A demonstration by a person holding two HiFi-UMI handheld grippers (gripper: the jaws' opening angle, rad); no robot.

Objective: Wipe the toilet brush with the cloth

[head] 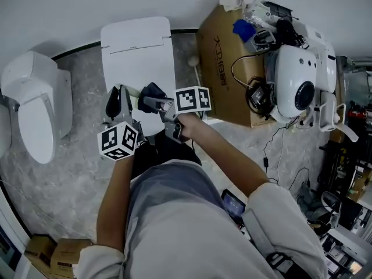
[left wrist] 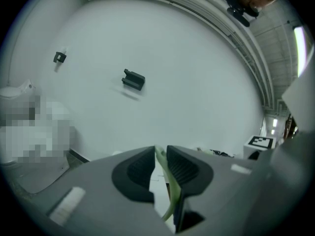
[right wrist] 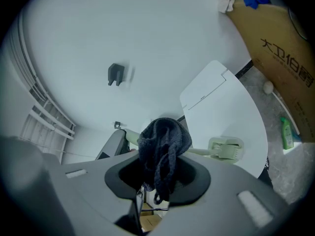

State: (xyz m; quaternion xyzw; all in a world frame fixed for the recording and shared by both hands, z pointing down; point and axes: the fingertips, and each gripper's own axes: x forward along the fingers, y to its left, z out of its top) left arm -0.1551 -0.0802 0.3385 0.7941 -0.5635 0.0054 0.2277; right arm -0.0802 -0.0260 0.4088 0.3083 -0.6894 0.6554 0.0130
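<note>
My left gripper [left wrist: 158, 154] is shut on the thin pale green handle of the toilet brush [left wrist: 162, 167] and points up at the wall. My right gripper [right wrist: 160, 173] is shut on a dark blue cloth [right wrist: 163, 144], which bunches over the handle. The brush's pale green head [right wrist: 225, 149] sticks out to the right above the closed white toilet lid [right wrist: 221, 107]. In the head view both grippers, left [head: 116, 102] and right [head: 156, 102], meet close together in front of the toilet, with the cloth [head: 152, 90] between them.
A second white toilet [head: 35, 103] stands at the left. A cardboard box [head: 224, 63] and a white machine [head: 299, 80] with cables fill the right. A green bottle [right wrist: 287, 132] lies by the box. A dark hook [left wrist: 133, 79] is on the wall.
</note>
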